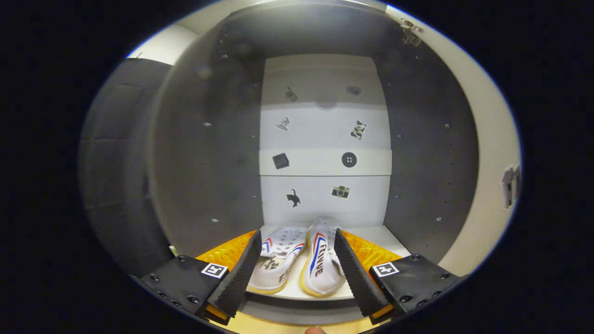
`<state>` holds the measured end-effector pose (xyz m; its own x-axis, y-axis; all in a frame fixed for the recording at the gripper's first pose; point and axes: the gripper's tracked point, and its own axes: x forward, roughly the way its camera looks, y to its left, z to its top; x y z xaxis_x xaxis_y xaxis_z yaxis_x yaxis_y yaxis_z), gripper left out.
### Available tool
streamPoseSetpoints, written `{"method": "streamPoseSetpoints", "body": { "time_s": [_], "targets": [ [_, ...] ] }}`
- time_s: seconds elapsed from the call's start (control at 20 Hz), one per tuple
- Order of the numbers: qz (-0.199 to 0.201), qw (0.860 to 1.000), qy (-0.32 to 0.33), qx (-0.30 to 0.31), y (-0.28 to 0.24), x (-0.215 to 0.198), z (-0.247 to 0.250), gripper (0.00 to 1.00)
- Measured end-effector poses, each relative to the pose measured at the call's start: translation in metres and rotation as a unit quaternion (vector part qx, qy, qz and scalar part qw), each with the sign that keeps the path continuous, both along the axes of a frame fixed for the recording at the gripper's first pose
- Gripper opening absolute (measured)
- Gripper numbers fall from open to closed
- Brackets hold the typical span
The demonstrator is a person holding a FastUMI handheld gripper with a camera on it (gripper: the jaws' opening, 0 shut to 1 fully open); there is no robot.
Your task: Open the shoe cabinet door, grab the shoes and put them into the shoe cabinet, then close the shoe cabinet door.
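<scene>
So the gripper sits low in the frame with its two fingers spread wide apart and nothing pinched in them. The pair of white canvas shoes with red and blue stripes and yellowish soles lies side by side on the pale bottom shelf of the dark grey shoe cabinet, showing right in the gap between the fingers and a bit beyond the tips, toes aimed at the cabinet's white back panel with its little stickers. Their long axis runs pretty much along the gripper's own forward line, heels nearest the tool. Looks like the shoes are already parked inside, so what's probably left is the door: the cabinet is open, with a hinge at the upper right of the frame, so the door likely hangs off that right side, though the door itself can't really be made out.
</scene>
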<state>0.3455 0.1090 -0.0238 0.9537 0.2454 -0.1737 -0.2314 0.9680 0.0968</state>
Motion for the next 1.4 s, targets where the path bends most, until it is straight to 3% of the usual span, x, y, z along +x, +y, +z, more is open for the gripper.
{"method": "streamPoseSetpoints", "body": {
  "time_s": [0.3,0.65,1.0,1.2,1.4],
  "targets": [
    [0.021,1.000,-0.015,0.011,-0.021,-0.136,0.030,0.97],
    [0.003,1.000,-0.023,0.018,-0.074,-0.257,0.052,0.97],
    [-0.012,0.999,-0.030,0.026,-0.142,-0.326,0.070,0.97],
    [-0.045,0.998,-0.023,0.023,-0.201,-0.332,0.075,0.96],
    [-0.053,0.997,-0.035,0.041,-0.228,-0.336,0.089,0.95]
  ]
}}
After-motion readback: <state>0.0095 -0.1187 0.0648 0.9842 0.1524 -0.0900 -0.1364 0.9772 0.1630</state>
